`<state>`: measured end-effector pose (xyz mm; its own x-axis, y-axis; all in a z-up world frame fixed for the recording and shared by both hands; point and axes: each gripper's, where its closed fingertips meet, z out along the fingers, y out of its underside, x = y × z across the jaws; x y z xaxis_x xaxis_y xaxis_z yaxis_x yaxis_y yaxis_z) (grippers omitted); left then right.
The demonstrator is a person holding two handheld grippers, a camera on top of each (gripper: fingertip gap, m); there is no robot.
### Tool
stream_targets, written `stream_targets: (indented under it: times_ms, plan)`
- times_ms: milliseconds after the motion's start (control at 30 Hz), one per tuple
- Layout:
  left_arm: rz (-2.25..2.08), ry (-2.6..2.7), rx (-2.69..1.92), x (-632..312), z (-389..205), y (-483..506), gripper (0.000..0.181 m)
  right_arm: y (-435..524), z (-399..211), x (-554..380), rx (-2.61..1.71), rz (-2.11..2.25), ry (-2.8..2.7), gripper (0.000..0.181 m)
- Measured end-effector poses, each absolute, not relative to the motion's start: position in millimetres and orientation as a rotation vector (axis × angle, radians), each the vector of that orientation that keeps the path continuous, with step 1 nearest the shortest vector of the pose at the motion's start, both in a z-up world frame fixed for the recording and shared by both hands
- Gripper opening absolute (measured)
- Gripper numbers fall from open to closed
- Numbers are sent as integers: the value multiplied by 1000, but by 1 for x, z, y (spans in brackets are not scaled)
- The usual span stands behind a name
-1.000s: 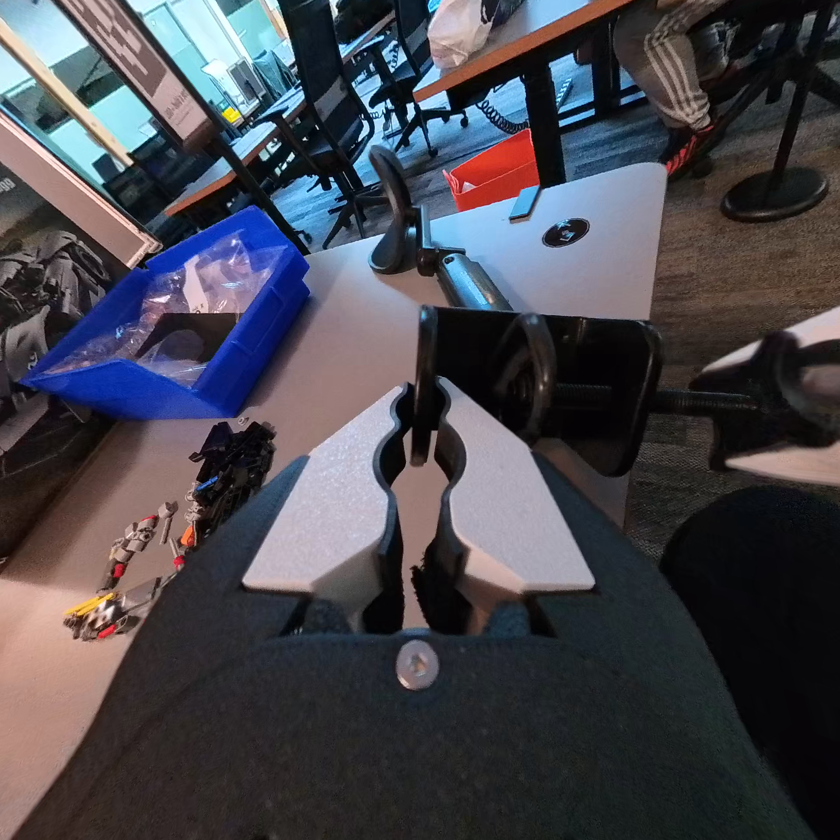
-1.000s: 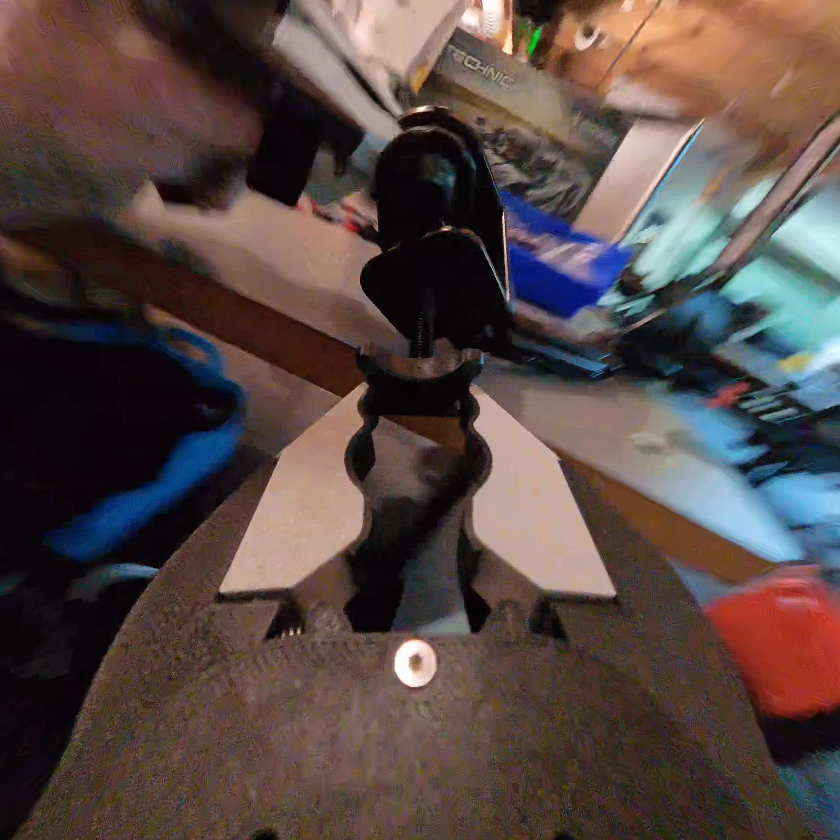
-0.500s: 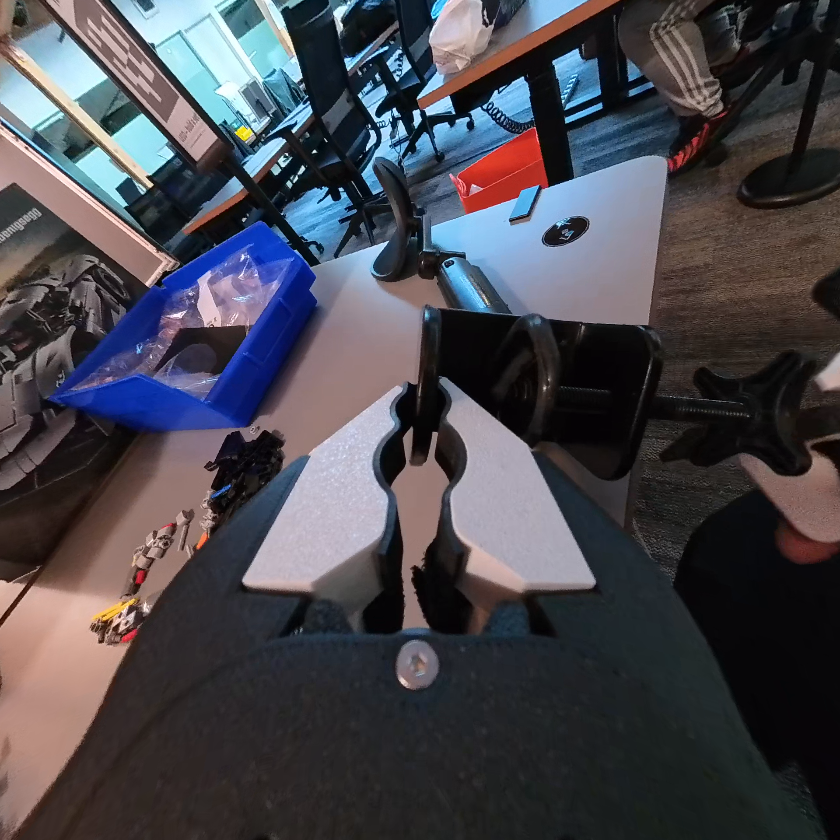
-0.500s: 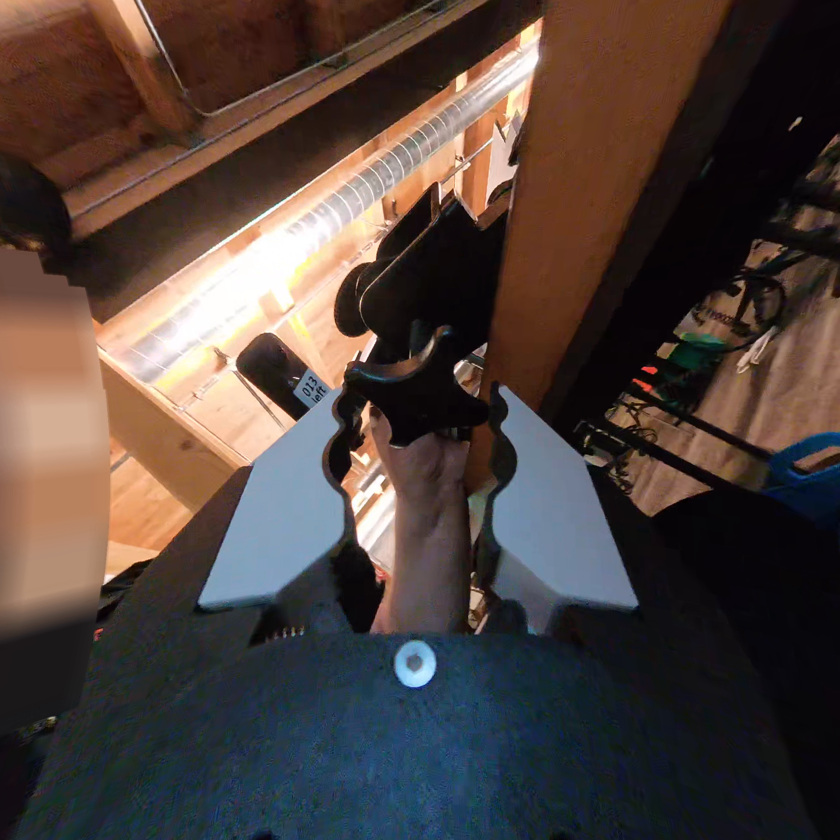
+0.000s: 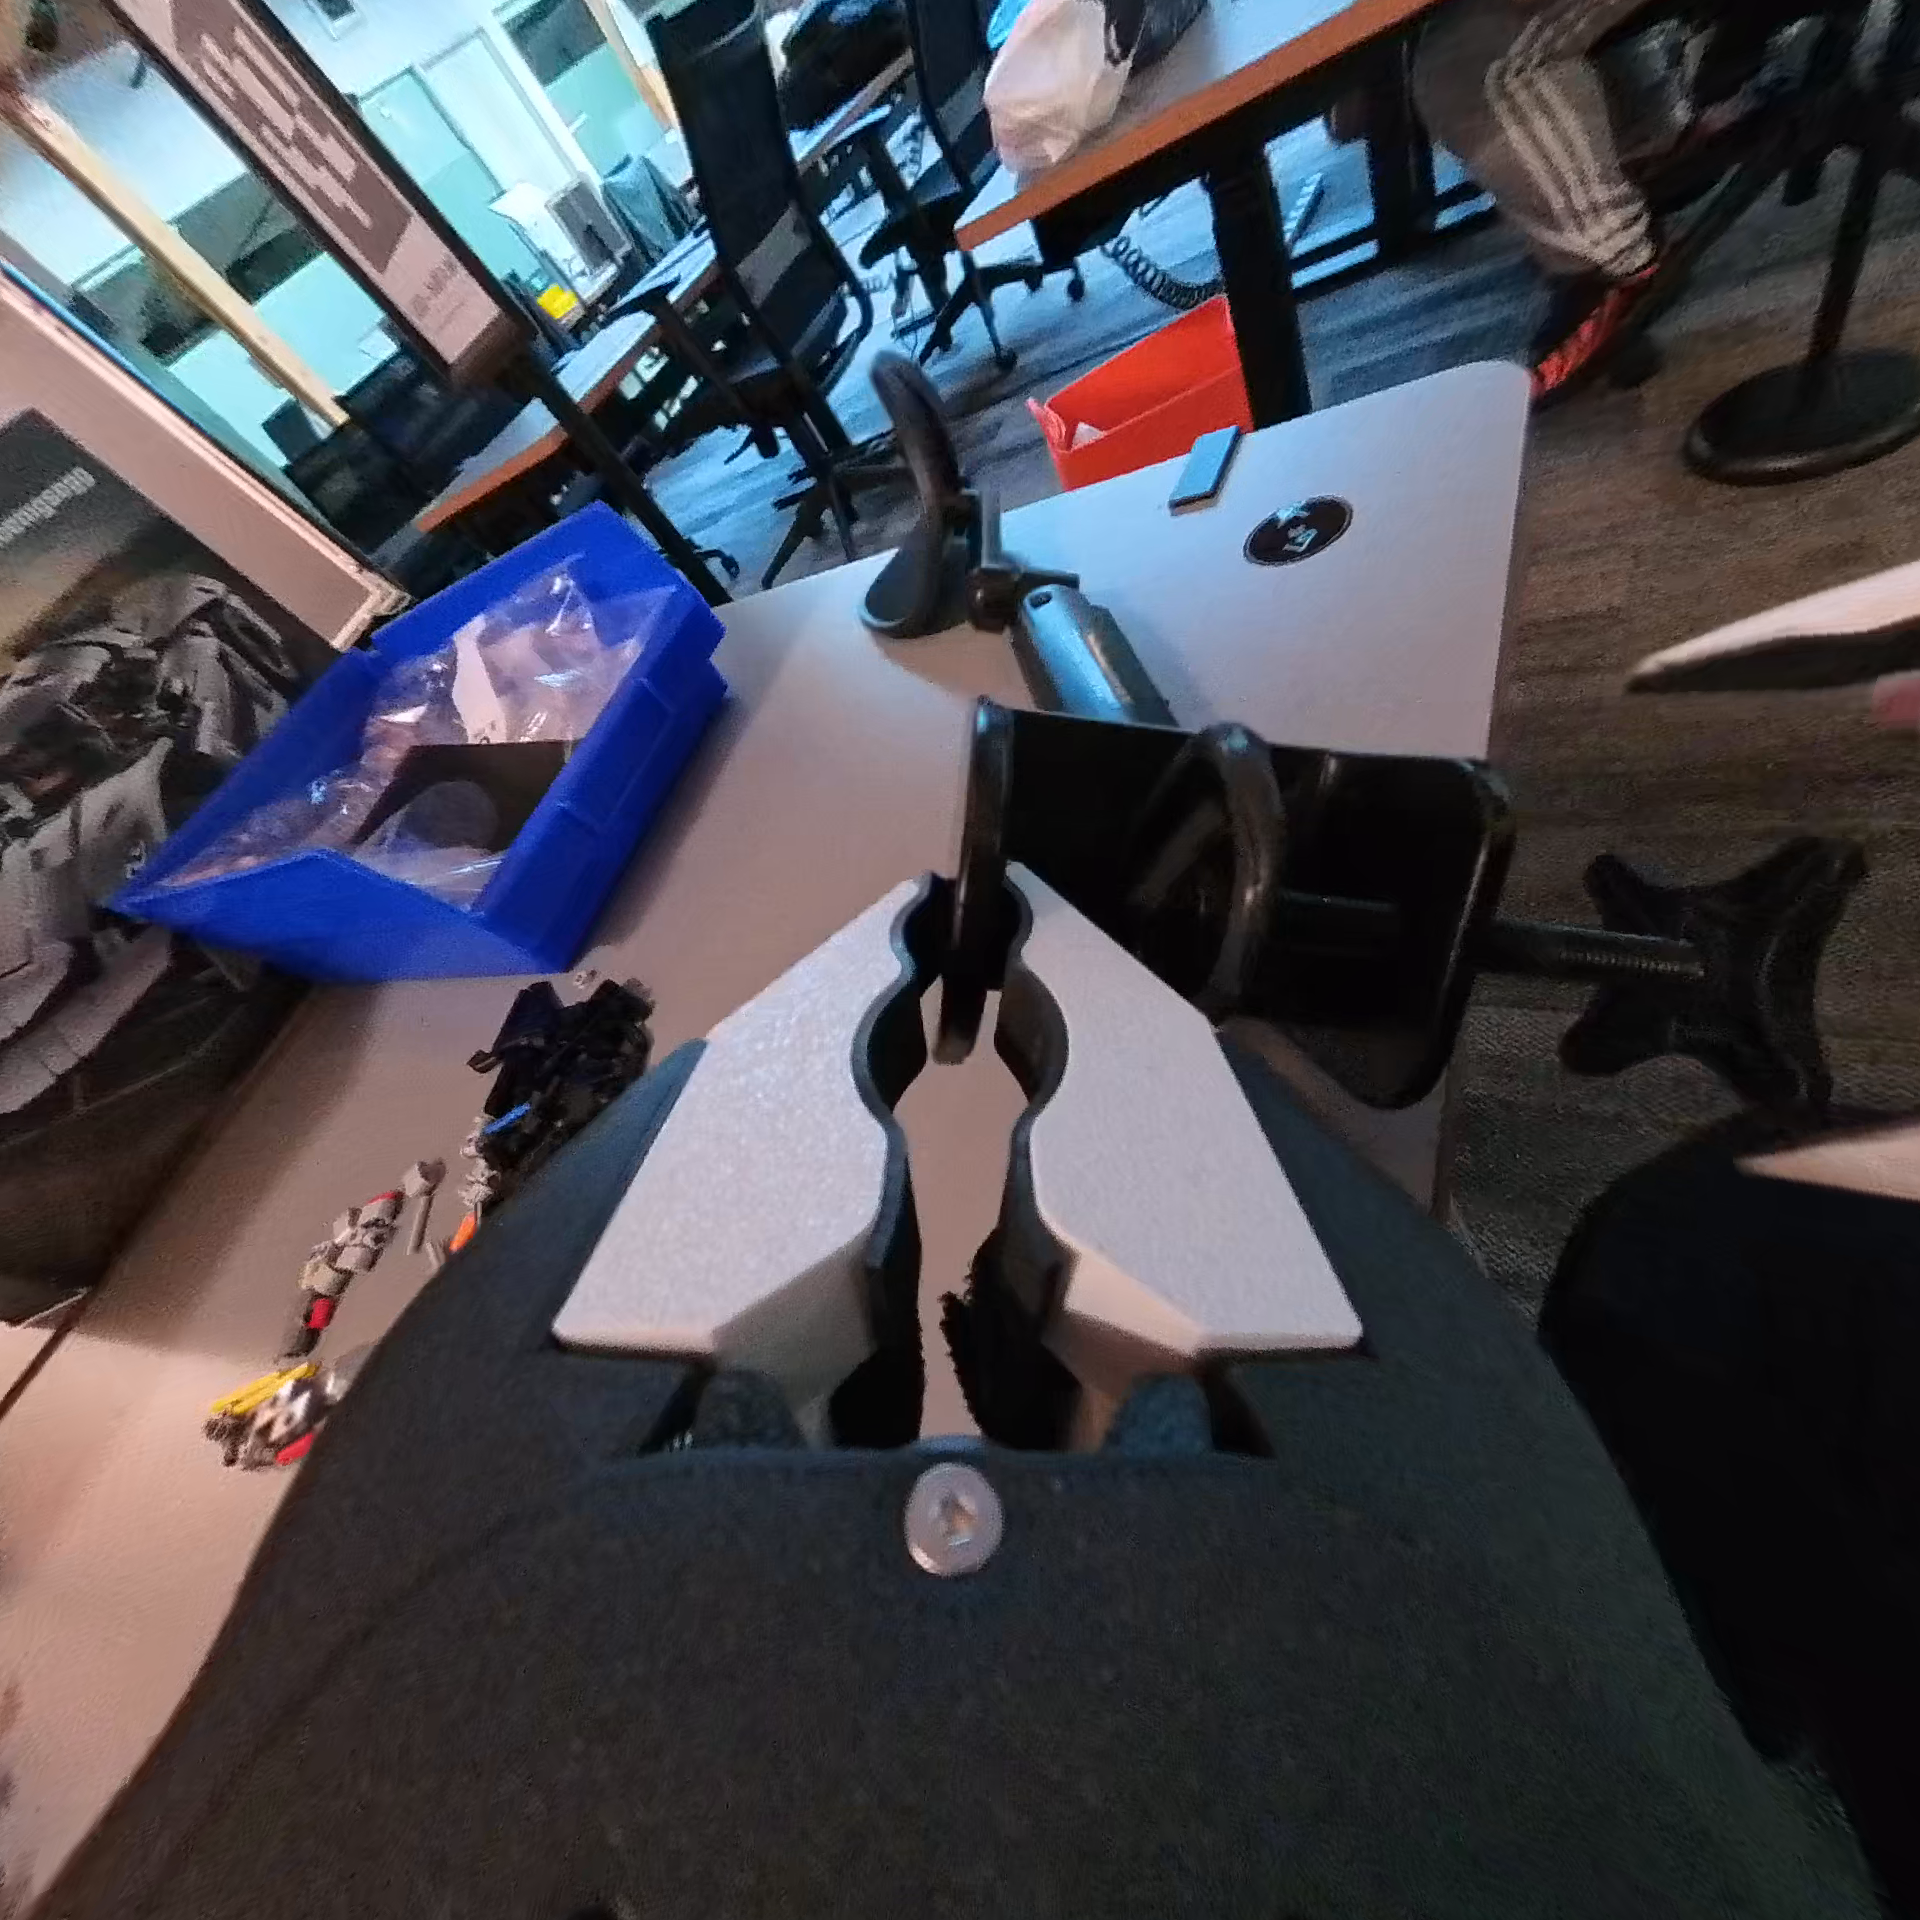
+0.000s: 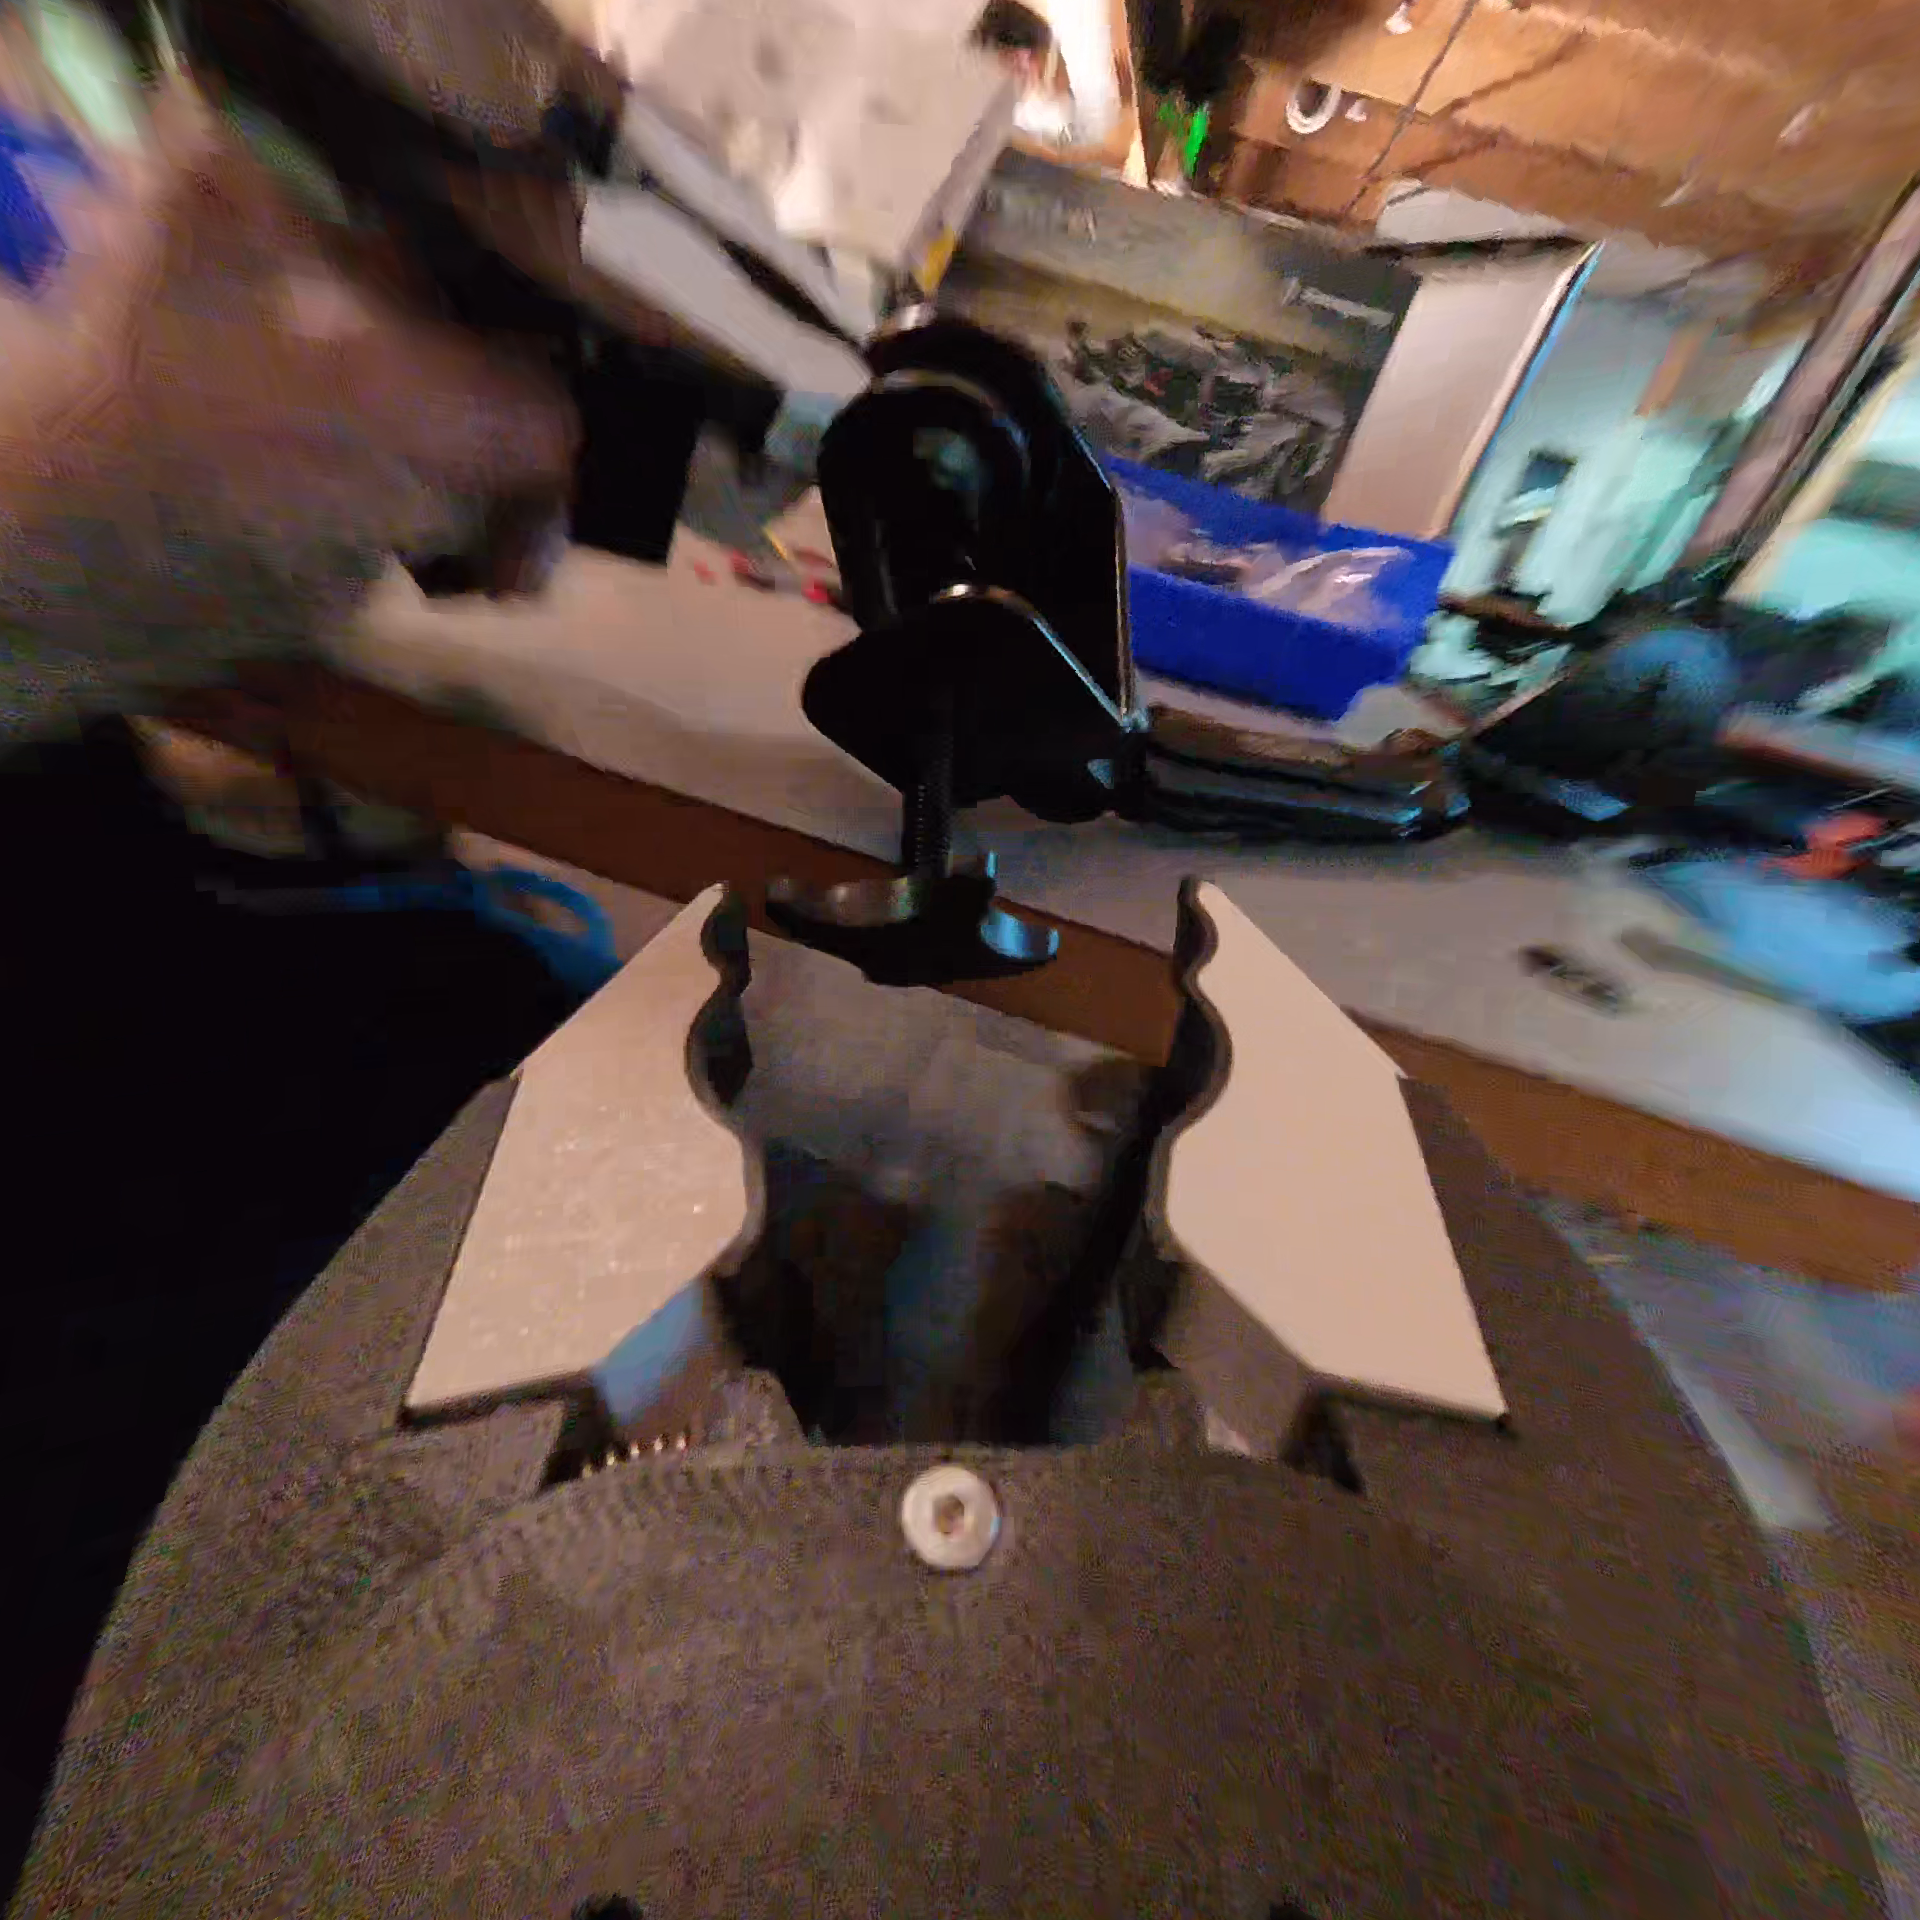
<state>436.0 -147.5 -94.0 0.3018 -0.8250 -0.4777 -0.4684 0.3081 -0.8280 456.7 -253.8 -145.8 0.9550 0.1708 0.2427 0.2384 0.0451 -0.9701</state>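
Note:
A black C-clamp sits on the edge of the grey table, with a grey arm lying behind it. My left gripper is shut on the clamp's thin upright top plate. The clamp's screw ends in a black star knob off the table's side. In the right wrist view my right gripper is open, and the star knob sits between its fingertips under the clamp, apart from both fingers. This view is blurred.
A blue bin with clear plastic bags stands at the left; it also shows in the right wrist view. Small toy parts lie near the front left. A red bin, office chairs and desks stand beyond the table.
My right gripper was shut on the star knob and twisted round with it. It has now swung back and opened, and the knob is free. My left gripper keeps its hold on the clamp.

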Motion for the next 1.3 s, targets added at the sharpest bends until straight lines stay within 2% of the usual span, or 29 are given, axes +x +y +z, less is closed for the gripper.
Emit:
stream_targets:
  times_ms: [100, 233, 433, 633, 700, 800, 900, 1033, 1100, 1200, 1267, 1300]
  plan:
    - [-374, 1343, -1326, 437, -94, -149, 9, -265, -150, 452, -1459, 687, -26, 80]
    - [-348, 1365, -1273, 440, -93, -157, 9, -267, -146, 470, -1061, 1508, 313, 70]
    - [-320, 1389, -1190, 441, -89, -168, 8, -253, -144, 442, -932, 1872, 218, 70]
    - [-326, 1419, -1123, 444, -82, -178, 8, -255, -135, 427, -974, 1819, 47, 73]
    - [-328, 1427, -1086, 446, -76, -183, 9, -254, -139, 443, -974, 1765, 83, 80]
    - [-366, 1438, -1027, 448, -64, -194, 9, -256, -137, 471, -953, 1655, 132, 78]
    - [-359, 1454, -971, 454, -55, -200, 9, -261, -117, 467, -1025, 1506, 35, 73]
    - [-344, 1523, -874, 461, -52, -210, 6, -257, -93, 472, -1087, 1372, 13, 77]
    - [-331, 1537, -846, 464, -47, -212, 6, -253, -92, 474, -1151, 1293, -4, 67]
    - [-346, 1562, -820, 466, -42, -214, 6, -251, -93, 483, -1284, 1133, -12, 64]
    - [-325, 1589, -788, 467, -42, -217, 6, -258, -89, 497, -1351, 976, -7, 45]
    - [-325, 1601, -784, 467, -43, -218, 6, -261, -86, 499, -1380, 985, -2, 49]
